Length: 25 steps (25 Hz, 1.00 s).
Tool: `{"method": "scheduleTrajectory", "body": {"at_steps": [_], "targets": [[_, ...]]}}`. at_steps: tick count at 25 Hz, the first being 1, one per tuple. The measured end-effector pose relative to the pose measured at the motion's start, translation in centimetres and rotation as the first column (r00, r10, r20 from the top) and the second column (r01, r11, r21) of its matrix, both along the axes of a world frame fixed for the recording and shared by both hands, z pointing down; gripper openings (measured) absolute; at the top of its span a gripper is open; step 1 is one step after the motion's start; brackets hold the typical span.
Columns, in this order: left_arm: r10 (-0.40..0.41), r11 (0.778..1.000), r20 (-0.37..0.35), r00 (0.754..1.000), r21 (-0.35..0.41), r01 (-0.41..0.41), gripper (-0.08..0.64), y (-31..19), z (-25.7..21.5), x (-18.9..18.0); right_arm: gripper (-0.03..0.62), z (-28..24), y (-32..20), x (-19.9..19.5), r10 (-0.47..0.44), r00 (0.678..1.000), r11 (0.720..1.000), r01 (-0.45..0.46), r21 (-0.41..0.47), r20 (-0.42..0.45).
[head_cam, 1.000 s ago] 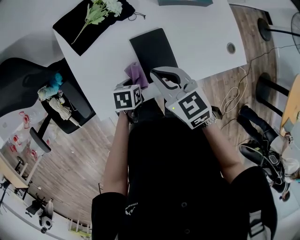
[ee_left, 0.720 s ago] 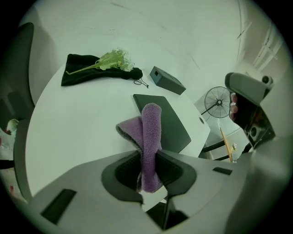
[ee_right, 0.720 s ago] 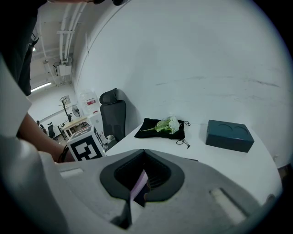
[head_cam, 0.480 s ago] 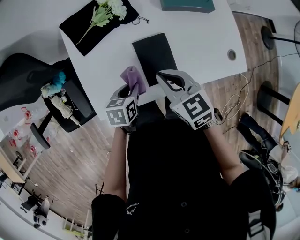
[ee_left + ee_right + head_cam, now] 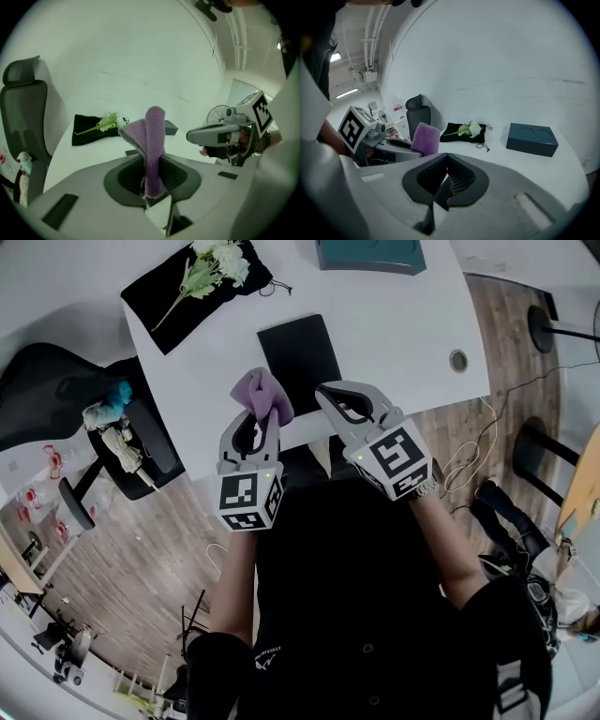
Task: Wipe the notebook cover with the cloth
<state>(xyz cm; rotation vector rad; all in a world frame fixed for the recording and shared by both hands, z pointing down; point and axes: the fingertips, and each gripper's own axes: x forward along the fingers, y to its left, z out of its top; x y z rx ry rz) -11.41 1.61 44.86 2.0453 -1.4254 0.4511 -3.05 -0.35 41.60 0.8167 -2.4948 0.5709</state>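
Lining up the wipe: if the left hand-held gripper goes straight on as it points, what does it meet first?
Likely the notebook, near its left edge; the left hand-held gripper, shut on the cloth, seems raised, so depth is unclear.

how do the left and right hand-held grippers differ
The left hand-held gripper holds the purple cloth; the right hand-held gripper holds nothing. In the head view the left's tips sit beside the black notebook, the right's over its near edge. Both are shut.
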Motion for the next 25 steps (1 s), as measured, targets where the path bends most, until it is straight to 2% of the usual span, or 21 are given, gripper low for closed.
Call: {"method": "scheduleTrajectory", "body": {"at_steps": [5,14,20,25], "targets": [[-0.065,0.989,0.021,0.998,0.131,0.062,0.083,-1.1,-2.5,1.6,0.005,-0.4,-0.6,1.8,-0.017,1.0,1.0,0.017,0.004,0.012],[-0.107,0.965,0.002,0.994,0.242,0.103,0.083,-2.7,-6.3,4.5,0.005,-2.9,-2.0,6.0,0.018,0.997,1.0,-0.02,0.023,0.074],[-0.127,0.938,-0.02,0.992,0.324,0.127,0.083,-3.6,-10.6,5.6,0.005,-6.7,-3.2,7.3,0.036,0.992,0.994,-0.049,0.103,0.12],[-0.115,0.915,0.009,0.993,0.39,0.103,0.083,-4.3,-14.0,5.8,0.005,-10.6,-4.1,7.7,0.037,0.985,0.983,-0.066,0.172,0.167]]}}
